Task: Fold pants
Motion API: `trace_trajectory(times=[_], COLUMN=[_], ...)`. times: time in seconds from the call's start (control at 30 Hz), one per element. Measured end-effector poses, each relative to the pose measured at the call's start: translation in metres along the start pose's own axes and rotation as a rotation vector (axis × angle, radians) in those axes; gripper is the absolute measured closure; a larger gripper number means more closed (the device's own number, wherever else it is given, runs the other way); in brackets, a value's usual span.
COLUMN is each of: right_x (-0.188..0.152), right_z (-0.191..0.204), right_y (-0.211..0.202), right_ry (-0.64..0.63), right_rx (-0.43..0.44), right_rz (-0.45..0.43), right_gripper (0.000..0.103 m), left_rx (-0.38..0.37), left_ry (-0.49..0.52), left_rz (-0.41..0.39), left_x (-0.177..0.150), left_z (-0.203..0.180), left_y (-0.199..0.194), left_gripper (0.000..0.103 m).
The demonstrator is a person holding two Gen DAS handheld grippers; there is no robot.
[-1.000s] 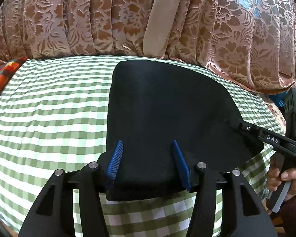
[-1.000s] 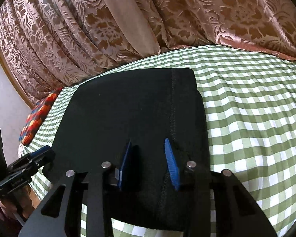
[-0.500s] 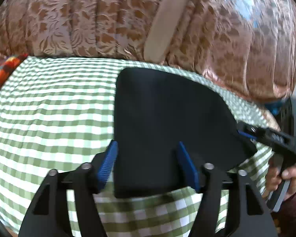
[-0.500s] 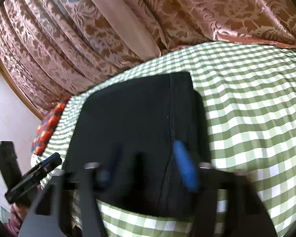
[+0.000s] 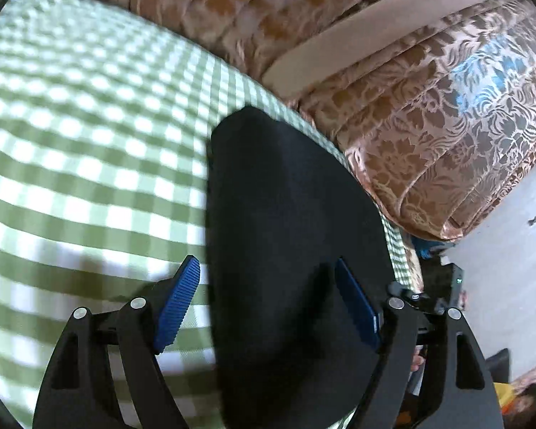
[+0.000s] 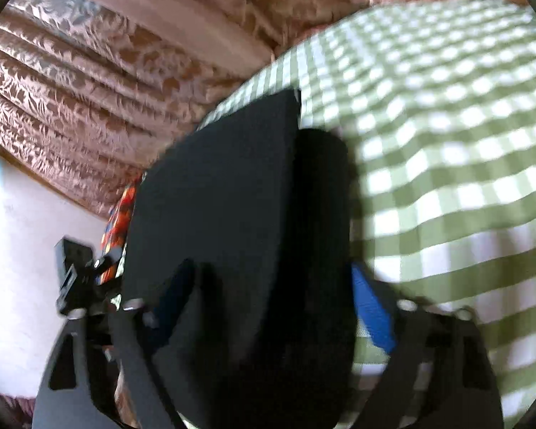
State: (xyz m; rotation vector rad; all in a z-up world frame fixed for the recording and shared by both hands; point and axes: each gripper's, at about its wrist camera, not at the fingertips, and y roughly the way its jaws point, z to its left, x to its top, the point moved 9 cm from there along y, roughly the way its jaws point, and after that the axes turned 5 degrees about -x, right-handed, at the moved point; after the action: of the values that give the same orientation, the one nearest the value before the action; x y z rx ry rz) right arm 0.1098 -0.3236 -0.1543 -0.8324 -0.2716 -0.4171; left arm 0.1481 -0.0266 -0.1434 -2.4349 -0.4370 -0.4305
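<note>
The black pants (image 5: 286, 196) lie folded into a flat stack on the green-checked cloth (image 5: 71, 143). My left gripper (image 5: 268, 307) hovers over their near left edge with its jaws opening. One blue pad is over the cloth, the other over the fabric, and neither presses. In the blurred right wrist view the pants (image 6: 214, 186) fill the middle. My right gripper (image 6: 273, 307) straddles their near right part with its jaws closing. The stack lies between the pads, and I see no pinch. Each gripper shows at the edge of the other's view.
A brown floral curtain (image 5: 411, 125) hangs along the far side of the cloth-covered surface (image 6: 446, 143). A bright multicoloured cloth (image 6: 119, 214) lies beyond the pants' left side. Pale floor (image 5: 511, 232) shows past the right edge.
Both grippers have let go of the near edge of the pants and spread their jaws wider. Both views have rolled and shifted sideways, and the pants stay flat on the cloth.
</note>
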Motion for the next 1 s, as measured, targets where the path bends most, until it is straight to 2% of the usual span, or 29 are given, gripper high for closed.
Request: trace_trajectory(times=[0.03, 0.1, 0.2, 0.3, 0.37, 0.53, 0.73, 0.87, 0.93, 0.97, 1.0], right_x=[-0.001, -0.001, -0.002, 0.005, 0.012, 0.056, 0.120, 0.147, 0.142, 0.136, 0.135], right_z=[0.000, 0.004, 0.014, 0.029, 0.042, 0.074, 0.097, 0.081, 0.057, 0.040, 0.034], right_y=[-0.001, -0.004, -0.011, -0.021, -0.026, -0.021, 0.023, 0.077, 0.111, 0.128, 0.133], right_ry=[-0.011, -0.028, -0.062, -0.101, -0.130, -0.187, -0.210, -0.187, -0.163, -0.155, -0.140], right_rx=[0.005, 0.014, 0.009, 0.011, 0.018, 0.052, 0.058, 0.013, -0.069, -0.115, -0.084], right_rz=[-0.004, -0.010, -0.015, -0.030, -0.040, -0.084, -0.091, -0.043, 0.019, 0.052, 0.033], right_gripper=[0.039, 0.049, 0.058, 0.061, 0.061, 0.061, 0.060, 0.058, 0.054, 0.047, 0.035], left_rx=[-0.022, -0.025, -0.061, -0.083, -0.099, -0.101, 0.001, 0.076, 0.173, 0.231, 0.286], left_ry=[0.003, 0.041, 0.084, 0.150, 0.184, 0.267, 0.320, 0.287, 0.278, 0.232, 0.206], left_rz=[0.033, 0.055, 0.018, -0.030, -0.056, -0.145, -0.191, -0.169, -0.126, -0.070, -0.026], left_x=[-0.005, -0.011, -0.011, -0.006, 0.001, 0.036, 0.094, 0.130, 0.137, 0.132, 0.124], left_z=[0.000, -0.003, -0.014, -0.034, -0.048, -0.075, -0.081, -0.043, -0.007, 0.021, 0.045], left_y=[0.009, 0.021, 0.017, 0.002, -0.009, -0.040, -0.059, -0.042, -0.023, -0.006, 0.006], left_gripper=[0.026, 0.045, 0.061, 0.073, 0.074, 0.074, 0.073, 0.069, 0.066, 0.066, 0.058])
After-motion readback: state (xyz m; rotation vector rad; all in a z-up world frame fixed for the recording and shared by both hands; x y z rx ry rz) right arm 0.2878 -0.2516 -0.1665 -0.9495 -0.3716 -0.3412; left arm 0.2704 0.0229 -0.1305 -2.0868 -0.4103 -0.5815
